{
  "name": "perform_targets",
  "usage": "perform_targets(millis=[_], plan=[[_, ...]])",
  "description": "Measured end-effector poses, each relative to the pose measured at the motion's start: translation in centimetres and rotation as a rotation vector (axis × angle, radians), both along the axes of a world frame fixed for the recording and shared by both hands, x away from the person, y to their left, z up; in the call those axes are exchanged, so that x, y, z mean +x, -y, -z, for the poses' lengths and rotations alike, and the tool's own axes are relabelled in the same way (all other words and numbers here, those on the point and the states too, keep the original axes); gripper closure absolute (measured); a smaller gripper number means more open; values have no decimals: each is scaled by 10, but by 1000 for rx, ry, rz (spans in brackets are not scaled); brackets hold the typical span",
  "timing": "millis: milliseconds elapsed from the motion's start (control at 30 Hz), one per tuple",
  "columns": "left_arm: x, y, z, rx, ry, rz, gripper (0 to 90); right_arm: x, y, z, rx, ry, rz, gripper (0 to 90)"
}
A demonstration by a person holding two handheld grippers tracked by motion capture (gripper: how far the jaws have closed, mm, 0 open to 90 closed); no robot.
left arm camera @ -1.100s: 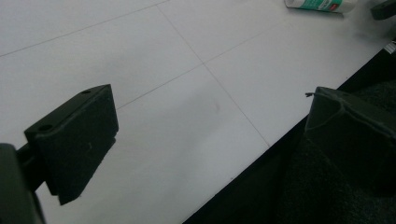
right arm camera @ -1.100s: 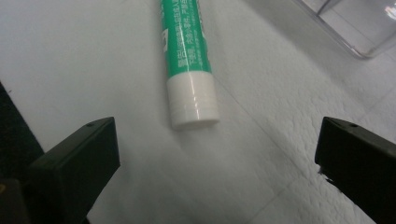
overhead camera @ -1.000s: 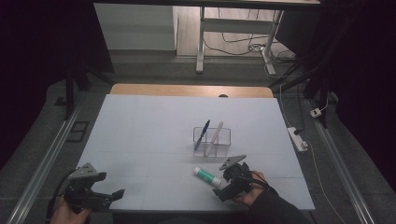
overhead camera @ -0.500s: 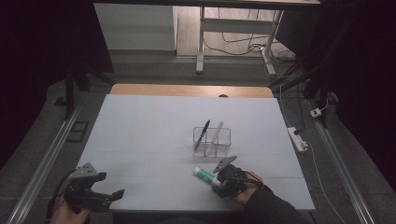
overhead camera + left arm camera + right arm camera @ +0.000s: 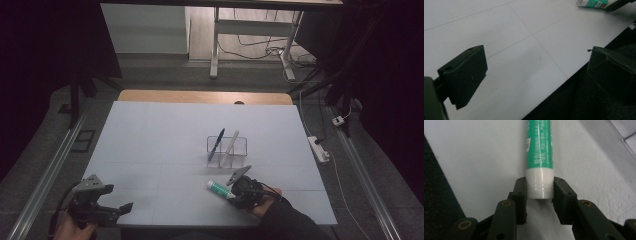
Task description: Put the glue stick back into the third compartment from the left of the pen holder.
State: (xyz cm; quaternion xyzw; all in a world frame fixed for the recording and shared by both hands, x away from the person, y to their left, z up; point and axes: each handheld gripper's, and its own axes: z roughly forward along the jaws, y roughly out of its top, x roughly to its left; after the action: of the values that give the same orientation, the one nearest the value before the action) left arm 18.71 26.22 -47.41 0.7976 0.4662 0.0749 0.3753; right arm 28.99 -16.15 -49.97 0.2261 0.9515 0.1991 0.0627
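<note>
The right gripper [image 5: 235, 192] sits low at the near right part of the white worktop [image 5: 165, 135], and its fingers [image 5: 521, 192] have just been closing; in the right gripper view they now pinch the white cap end of a green and white tube [image 5: 539, 157] from both sides. The tube lies flat on the worktop, its green printed body running away from the gripper (in the high view the free end points left and slightly away from the person). Just beyond it stands a clear rack [image 5: 227, 151] with a dark blue pen [image 5: 216, 143] and a pale stick [image 5: 231, 145] leaning in it, each tilted. The tube [image 5: 218, 189] lies near the rack's front edge but apart from it.

The left gripper [image 5: 107, 210] hovers at the near left corner of the worktop, well apart from the tube. In the left gripper view its fingers [image 5: 465, 75] are spread wide with nothing between them, one over the white surface and the other past the worktop's near edge; the tube [image 5: 595, 3] shows far off at the top right.
</note>
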Motion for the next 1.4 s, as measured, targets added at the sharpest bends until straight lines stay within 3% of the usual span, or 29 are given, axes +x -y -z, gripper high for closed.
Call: perform_targets(millis=[133,267,367,467,700,900,1200,1400], plan=[[0,1,-1,1,3,34,31,-2,0,-3,16,-3,-25,659],[2,2,-2,-65,24,77,21,-4,1,-10,41,9,-45,659],[7,8,-6,-74,33,108,11,-5,2,-16,59,16,-60,659],[13,20,-13,-62,63,156,5,-6,2,-21,76,17,-76,659],[37,56,-25,6,89,287,11,-8,1,-34,113,-8,-123,659],[59,88,-31,30,118,438,7,-9,-3,-42,117,-15,-166,659],[82,134,-28,82,124,639,0,-12,-11,-54,102,-12,-236,658],[94,160,-26,112,140,716,33,-14,-16,-59,87,-14,-272,658]])
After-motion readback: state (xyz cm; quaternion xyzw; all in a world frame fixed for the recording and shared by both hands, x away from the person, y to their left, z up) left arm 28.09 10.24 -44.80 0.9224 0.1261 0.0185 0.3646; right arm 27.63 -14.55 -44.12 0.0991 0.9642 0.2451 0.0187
